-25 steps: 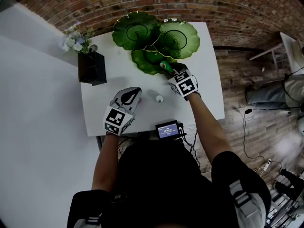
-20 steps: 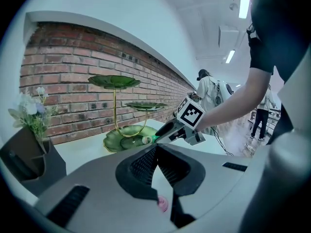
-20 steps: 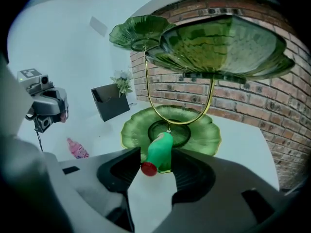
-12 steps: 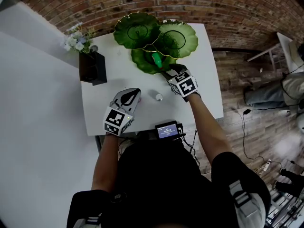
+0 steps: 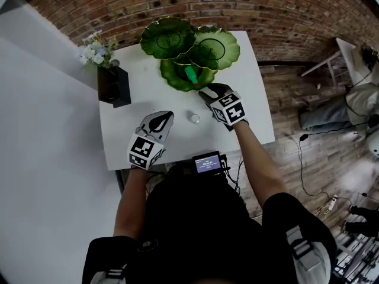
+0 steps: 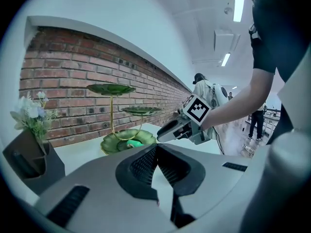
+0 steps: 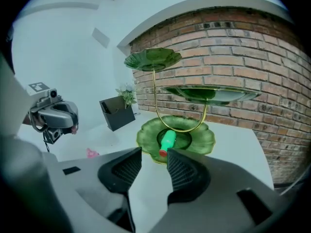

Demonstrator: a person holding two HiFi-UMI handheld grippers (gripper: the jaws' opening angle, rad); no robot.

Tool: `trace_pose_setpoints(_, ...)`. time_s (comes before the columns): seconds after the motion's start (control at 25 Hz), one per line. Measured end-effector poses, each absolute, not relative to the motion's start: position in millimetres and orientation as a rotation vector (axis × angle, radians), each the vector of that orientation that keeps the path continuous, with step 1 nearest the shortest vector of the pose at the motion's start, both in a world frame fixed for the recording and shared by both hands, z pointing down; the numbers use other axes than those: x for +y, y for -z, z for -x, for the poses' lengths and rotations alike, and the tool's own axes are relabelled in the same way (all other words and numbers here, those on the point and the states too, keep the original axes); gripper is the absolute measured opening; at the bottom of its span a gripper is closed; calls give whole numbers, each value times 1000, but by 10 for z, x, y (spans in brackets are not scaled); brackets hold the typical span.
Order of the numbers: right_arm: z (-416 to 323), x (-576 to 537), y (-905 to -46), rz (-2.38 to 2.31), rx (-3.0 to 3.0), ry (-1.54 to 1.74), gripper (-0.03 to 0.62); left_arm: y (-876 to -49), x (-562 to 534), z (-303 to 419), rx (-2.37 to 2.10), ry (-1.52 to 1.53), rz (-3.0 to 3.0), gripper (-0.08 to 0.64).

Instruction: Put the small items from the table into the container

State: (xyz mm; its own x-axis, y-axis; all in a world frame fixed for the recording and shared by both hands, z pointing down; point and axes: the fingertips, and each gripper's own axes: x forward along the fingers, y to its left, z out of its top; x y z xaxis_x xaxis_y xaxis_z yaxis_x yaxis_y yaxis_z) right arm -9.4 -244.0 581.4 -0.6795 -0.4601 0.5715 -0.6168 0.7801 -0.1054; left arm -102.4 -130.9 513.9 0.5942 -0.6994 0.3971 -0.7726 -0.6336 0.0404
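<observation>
The green thing [image 5: 190, 74] is out of the right gripper [image 5: 204, 91] now. It lies on its side in the bottom dish [image 5: 169, 76] of the green stand. The right gripper has pulled back toward the person and up a bit. Its jaws are apart w/ nothing between them. The left gripper [image 5: 161, 118] has hardly moved. It is closed tight on nothing, low over the table [image 5: 130, 135].

Two small bits are left, I think: a white one [image 5: 193, 118] on the table between the grippers, and a pink one [image 7: 92, 153] nearer the left gripper.

What could go wrong:
- The green thing is round, so it may roll (its red end points at the rim). A bump on the dish could tip it out.
- The white bit is tiny. A fast grab could flick it away, maybe off the table.
- The left gripper must open first, or it will just push the pink bit.
- The top dishes hang over the bottom one, so a high reach could hit them.
</observation>
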Motion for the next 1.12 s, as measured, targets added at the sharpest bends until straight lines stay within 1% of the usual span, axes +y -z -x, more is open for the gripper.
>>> trace_pose_setpoints(0.28,34,-2181,-5607,-820,-2483,-385,70,-5103,-1232,994,-1206,-462,-2635,9)
trace_pose_setpoints(0.44,9,-1994,-5498,-806,-2510,-365,35,-5114,-1182,954,-1183,-453,-2646,9)
trace_pose_setpoints(0.76,-29,-1708,-5373,-815,-2543,-385,15,-5122,-1118,889,-1151,-423,-2657,9)
trace_pose_setpoints(1.12,-79,-1502,-5372,-808,-2543,-413,15,-5120,-1062,830,-1137,-435,-2674,9)
